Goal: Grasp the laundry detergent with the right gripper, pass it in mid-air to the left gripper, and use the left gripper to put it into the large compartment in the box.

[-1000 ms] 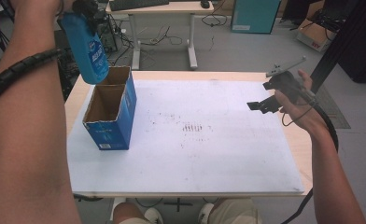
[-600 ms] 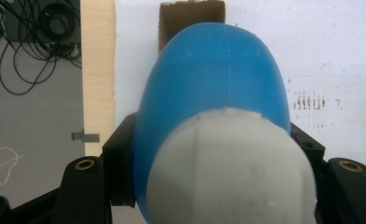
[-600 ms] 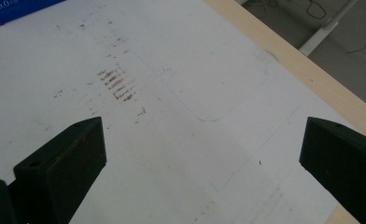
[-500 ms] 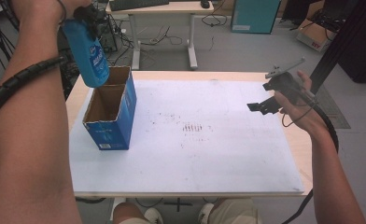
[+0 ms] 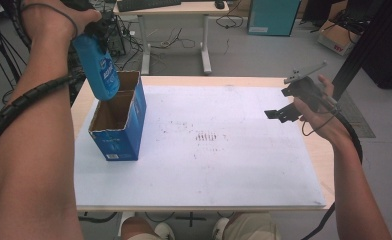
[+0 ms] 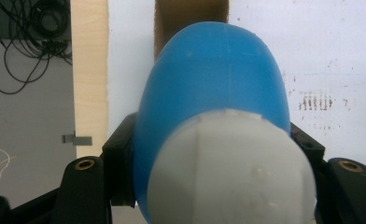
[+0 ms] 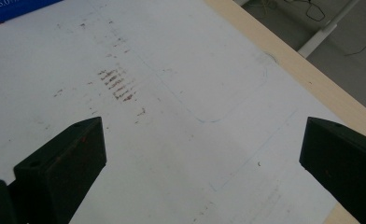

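While the left gripper (image 5: 98,31) clamps a blue bottle (image 5: 97,66), the open box (image 5: 118,117) holds nothing

Black blocky jaws with brass screws on each claw (image 6: 214,186), black coiled cable, bare forearms.

Hidden and cut off
The blue bottle (image 6: 209,93) hides most of the box (image 6: 190,18); its label (image 5: 104,70) is blurred.

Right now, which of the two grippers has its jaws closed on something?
The left gripper, raised over the open blue box: its jaws clamp the blue bottle. The right gripper hangs over the white sheet with its jaws wide apart and nothing between them.
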A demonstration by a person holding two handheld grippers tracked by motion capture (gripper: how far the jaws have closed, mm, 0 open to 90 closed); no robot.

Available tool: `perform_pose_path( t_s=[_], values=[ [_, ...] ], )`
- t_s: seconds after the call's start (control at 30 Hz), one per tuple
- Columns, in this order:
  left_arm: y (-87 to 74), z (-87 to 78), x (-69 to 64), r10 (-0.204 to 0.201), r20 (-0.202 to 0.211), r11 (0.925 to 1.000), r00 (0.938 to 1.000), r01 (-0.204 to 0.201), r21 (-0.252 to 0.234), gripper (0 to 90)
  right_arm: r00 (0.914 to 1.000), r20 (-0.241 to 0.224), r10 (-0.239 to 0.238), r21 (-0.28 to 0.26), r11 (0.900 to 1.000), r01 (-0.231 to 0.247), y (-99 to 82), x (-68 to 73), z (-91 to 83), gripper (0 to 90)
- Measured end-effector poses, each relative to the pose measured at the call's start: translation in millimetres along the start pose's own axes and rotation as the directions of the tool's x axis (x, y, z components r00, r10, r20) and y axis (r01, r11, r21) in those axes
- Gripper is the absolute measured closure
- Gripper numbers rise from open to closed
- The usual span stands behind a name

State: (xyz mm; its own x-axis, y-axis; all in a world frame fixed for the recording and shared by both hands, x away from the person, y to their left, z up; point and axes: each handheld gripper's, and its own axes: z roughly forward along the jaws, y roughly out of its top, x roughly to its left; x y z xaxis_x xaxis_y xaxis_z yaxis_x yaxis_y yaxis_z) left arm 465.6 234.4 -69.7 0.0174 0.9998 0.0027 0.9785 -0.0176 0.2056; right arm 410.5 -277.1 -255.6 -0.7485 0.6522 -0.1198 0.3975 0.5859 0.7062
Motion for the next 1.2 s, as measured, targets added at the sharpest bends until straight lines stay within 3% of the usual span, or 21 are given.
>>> perform_pose_path(
  t_s=[0.2,0.5,0.7,0.9,1.2],
  values=[
    [-4.9,14.6,4.9,-0.009,0.023,0.9999,0.9997,0.009,0.005,36.9,1.0000,0.005,0.000,0.001,1.0000,0.000,1.3,1.5,1.3,0.2],
    [-11.8,37.6,9.5,-0.005,0.019,1.0000,0.9998,0.005,0.006,36.9,0.9999,0.007,-0.009,0.005,0.9999,0.009,2.5,2.2,-0.3,0.2],
    [-16.5,55.7,11.1,-0.006,0.045,0.9998,0.9990,0.006,0.017,36.9,0.9999,0.004,-0.017,0.012,0.9998,0.017,2.0,3.6,2.1,0.2],
    [-20.7,72.4,10.8,0.018,0.041,0.9995,0.9990,-0.019,0.024,36.9,0.9998,0.007,-0.016,0.011,0.9998,0.016,1.4,3.9,2.6,0.2],
    [-27.2,98.2,11.9,-0.005,0.053,0.9995,0.9986,0.003,0.031,36.9,0.9999,0.009,-0.010,0.020,0.9998,0.010,-1.2,3.9,5.4,0.2]
  ],
)
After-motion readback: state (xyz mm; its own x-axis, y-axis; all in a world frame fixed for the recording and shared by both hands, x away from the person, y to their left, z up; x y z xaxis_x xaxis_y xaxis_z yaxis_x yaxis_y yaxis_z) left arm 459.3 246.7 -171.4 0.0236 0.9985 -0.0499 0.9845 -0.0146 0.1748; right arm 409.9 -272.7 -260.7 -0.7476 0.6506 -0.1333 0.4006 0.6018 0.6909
